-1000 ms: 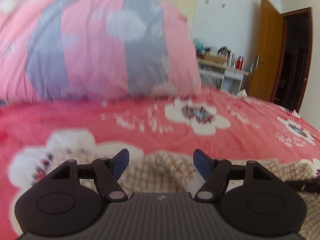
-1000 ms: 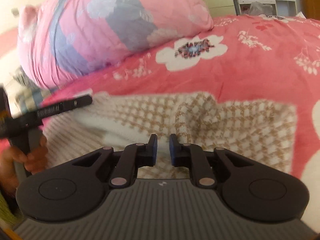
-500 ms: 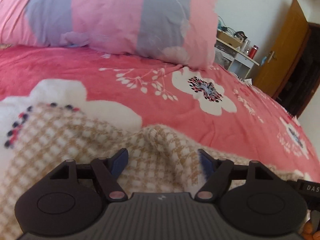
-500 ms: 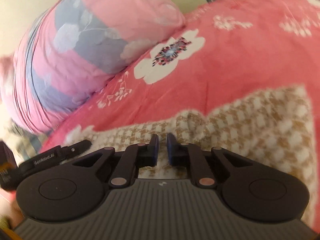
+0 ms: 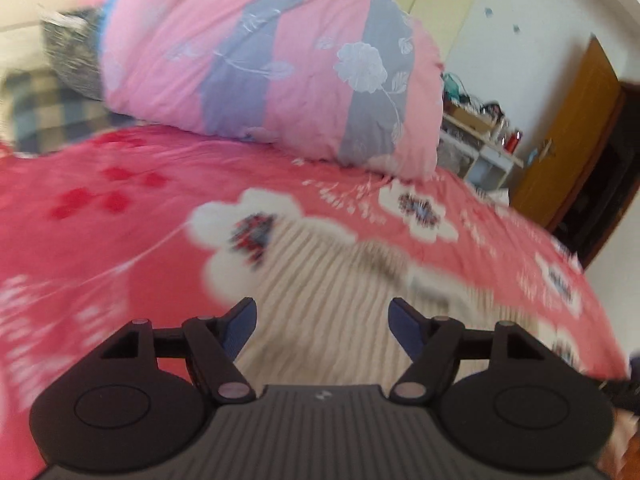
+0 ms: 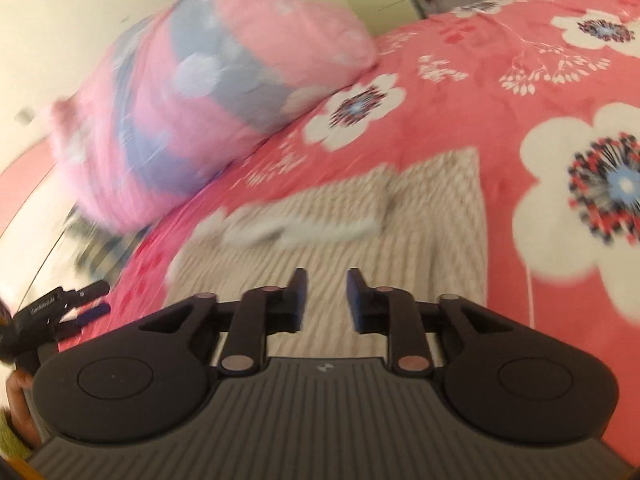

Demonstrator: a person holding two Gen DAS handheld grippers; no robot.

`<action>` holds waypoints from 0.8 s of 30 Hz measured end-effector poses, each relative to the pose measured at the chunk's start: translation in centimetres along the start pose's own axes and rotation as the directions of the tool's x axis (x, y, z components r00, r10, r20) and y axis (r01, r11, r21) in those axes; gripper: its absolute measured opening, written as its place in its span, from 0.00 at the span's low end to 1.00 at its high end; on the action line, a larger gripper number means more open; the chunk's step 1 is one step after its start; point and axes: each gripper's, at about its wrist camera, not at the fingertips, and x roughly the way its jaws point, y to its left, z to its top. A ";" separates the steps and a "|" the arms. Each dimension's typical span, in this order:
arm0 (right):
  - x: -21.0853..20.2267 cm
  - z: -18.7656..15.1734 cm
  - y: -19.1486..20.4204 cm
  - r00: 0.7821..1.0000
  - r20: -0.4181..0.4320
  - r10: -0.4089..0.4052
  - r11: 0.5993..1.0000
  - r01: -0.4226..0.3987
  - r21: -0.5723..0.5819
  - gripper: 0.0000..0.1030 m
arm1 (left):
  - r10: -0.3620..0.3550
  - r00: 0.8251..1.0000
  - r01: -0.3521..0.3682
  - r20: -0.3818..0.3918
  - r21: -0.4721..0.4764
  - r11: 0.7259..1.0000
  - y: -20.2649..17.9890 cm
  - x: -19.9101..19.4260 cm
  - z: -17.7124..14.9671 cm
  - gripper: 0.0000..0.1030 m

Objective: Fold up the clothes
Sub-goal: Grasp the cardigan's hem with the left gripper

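Opening right tongs over sweater | writing unreadable

Soft, even daylight fills both views, bright on the far white wall, with no hard shadows or glare. Motion blur smears the near bedspread and the knit garment in the left wrist view, and the pillow and garment in the right wrist view, while each black gripper body stays sharp. Fisheye distortion bows the bed and the door toward the edges, and the corners go dark.
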 end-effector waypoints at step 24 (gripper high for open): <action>-17.8 -21.8 -3.9 0.988 0.010 0.157 0.905 -0.148 0.399 0.89 | -0.140 0.977 0.097 -0.161 -0.248 0.964 9.2 -10.2 -19.2 0.49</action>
